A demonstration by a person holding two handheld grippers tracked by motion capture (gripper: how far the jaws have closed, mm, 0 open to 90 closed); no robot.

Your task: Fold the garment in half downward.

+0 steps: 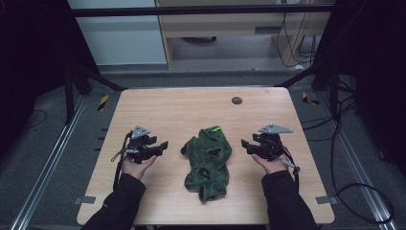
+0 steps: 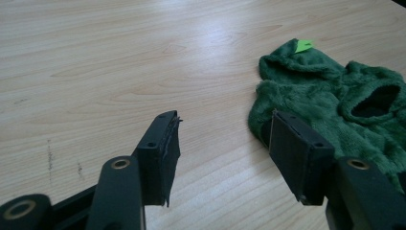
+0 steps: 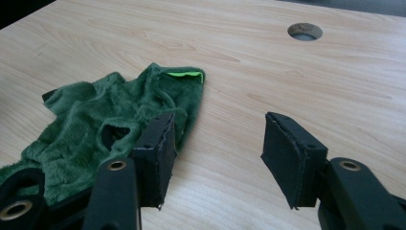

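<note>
Green fleece garment [image 1: 208, 160] lies crumpled mid-table [image 1: 191, 105], left tool [image 1: 162, 145] at nine o'clock, right tool [image 1: 245, 143] at three, both spread, empty. The right gripper view shows the table's round hole [image 3: 305, 31].

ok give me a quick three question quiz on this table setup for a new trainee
1. True or false: the left gripper is shut on the green fleece garment.
2. Multiple choice: where does the garment lie? A) between the two grippers B) to the left of both C) on the floor
3. Fill in: the small tag at the garment's far edge is bright ____.

Key
1. False. Its jaws stand apart and hold nothing, as do those of the right gripper.
2. A, on the wooden table.
3. Green.
</note>
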